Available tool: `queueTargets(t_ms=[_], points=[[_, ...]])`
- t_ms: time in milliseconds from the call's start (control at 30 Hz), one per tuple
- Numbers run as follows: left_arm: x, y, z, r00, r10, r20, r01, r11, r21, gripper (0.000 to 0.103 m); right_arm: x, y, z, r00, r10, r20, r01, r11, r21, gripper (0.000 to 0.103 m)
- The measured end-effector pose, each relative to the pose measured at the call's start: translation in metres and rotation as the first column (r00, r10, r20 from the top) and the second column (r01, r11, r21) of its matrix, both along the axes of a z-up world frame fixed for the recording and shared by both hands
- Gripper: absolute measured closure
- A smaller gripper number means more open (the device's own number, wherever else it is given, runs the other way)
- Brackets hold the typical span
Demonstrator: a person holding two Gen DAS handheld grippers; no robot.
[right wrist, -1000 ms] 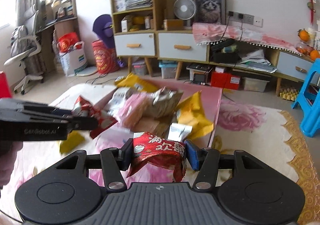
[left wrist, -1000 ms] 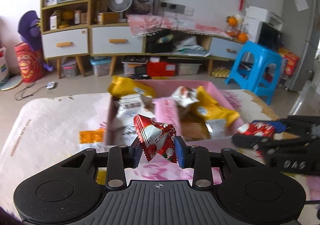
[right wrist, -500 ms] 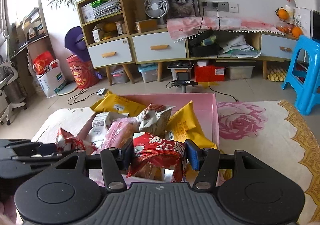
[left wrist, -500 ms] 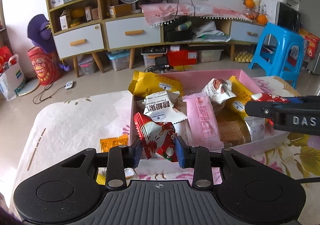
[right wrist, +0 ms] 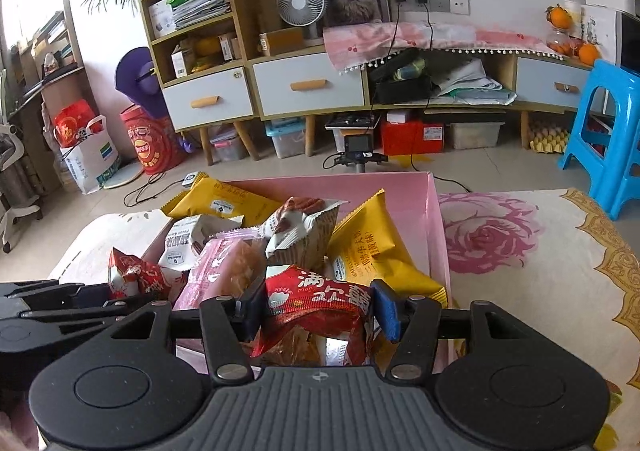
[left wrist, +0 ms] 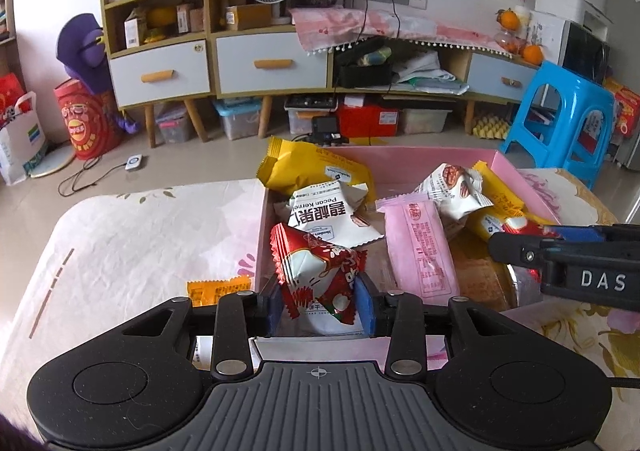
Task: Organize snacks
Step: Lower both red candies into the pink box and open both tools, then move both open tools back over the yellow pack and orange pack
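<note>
A pink box (left wrist: 400, 150) on the flowered table holds several snack packets: yellow, white and pink. My left gripper (left wrist: 320, 303) hangs over the box's near left corner. A red and white snack packet (left wrist: 316, 271) stands upright between its blue pads, and the jaws are opening. My right gripper (right wrist: 318, 309) is shut on a red packet with white characters (right wrist: 320, 301), held over the box's near right part (right wrist: 438, 235). In the left wrist view the right gripper's fingers (left wrist: 532, 253) reach in from the right.
A small orange packet (left wrist: 218, 289) lies on the tablecloth left of the box. Past the table are bare floor, a low cabinet (left wrist: 272, 63), a blue stool (left wrist: 560, 119) and a small camera stand (right wrist: 358, 155).
Both grippers have come forward and slightly down over the pink box, each with its packet. The left jaws stand a little wider than before.
</note>
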State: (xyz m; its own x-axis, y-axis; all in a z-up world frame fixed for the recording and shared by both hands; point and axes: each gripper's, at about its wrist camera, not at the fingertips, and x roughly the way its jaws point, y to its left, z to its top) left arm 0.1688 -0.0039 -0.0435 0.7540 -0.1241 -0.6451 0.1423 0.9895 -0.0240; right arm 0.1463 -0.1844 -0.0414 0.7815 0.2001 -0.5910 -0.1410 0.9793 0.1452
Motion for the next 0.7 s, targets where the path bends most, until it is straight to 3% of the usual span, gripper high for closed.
queueTargets(t_ms=[133,167,233,433,700], points=[[-0.003,0.001,0.003,1.000,-0.012,0.007,0.012,1.000,-0.002,0.060,-0.001,0.002,0.000,1.000,0.009,0.000,-0.009,1.000,-0.004,0.052],[-0.004,0.002,0.004,1.000,-0.014,0.007,0.014,1.000,-0.004,0.056,-0.001,0.001,0.001,1.000,0.011,0.000,-0.011,1.000,0.003,0.048],[-0.006,0.003,0.006,1.000,-0.014,0.012,0.014,1.000,-0.007,0.040,-0.002,0.000,0.003,1.000,0.010,0.002,-0.010,1.000,0.012,0.032],[-0.016,0.004,0.014,0.999,-0.045,0.027,0.045,0.999,0.011,0.023,-0.015,-0.005,0.020,0.999,0.020,0.043,-0.021,0.999,0.025,0.022],[-0.040,0.008,0.020,0.993,-0.105,0.044,0.102,0.992,0.072,0.011,-0.033,-0.005,0.026,0.997,0.061,0.040,-0.060,0.998,-0.033,0.014]])
